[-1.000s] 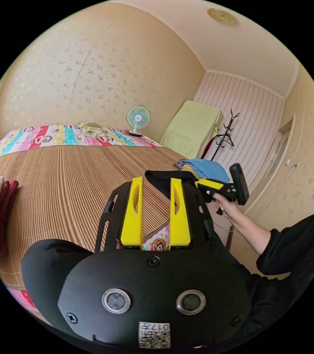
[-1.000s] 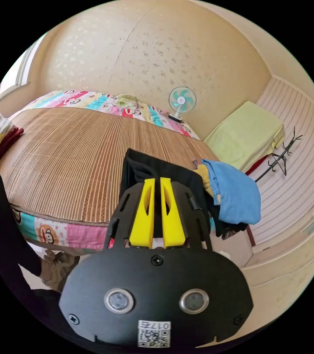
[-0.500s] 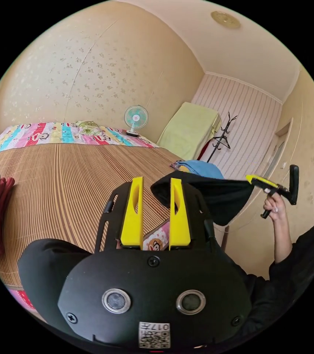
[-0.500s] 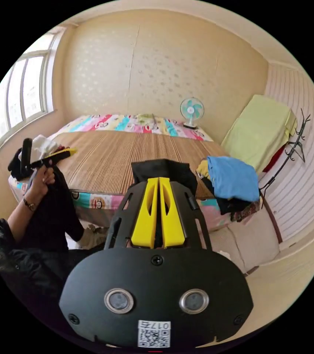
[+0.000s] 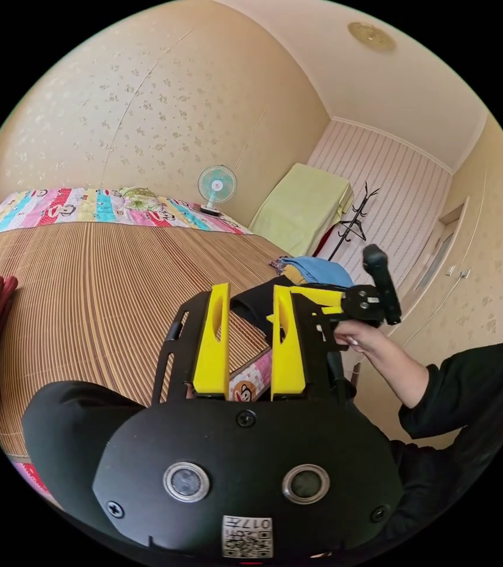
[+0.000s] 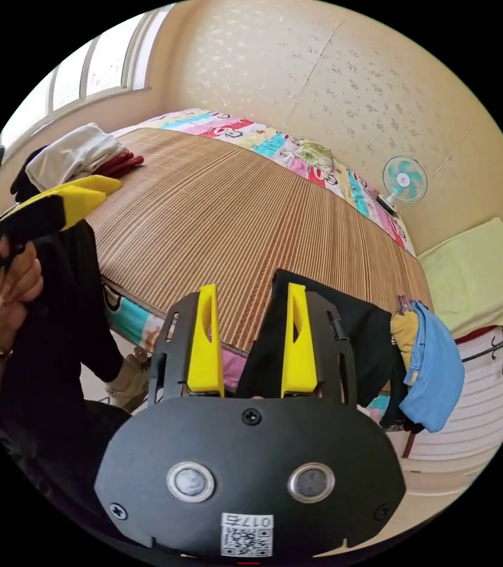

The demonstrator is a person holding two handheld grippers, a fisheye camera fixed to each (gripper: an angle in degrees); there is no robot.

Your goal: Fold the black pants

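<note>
Both my grippers, left (image 5: 250, 342) and right (image 6: 250, 342), released, holding nothing. Pants (image 6: 355, 339) bunched at mat (image 6: 216, 224) edge, fold barely started imo. Next: regrab waistband, spread flat.

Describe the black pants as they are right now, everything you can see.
The black pants are plain, dark, soft cloth, lying bunched at the near edge of the striped bamboo mat and draping over the bed's side. A yellow garment and a blue garment lie against them. The right tool stands open around one fold, not pressing it.
</note>
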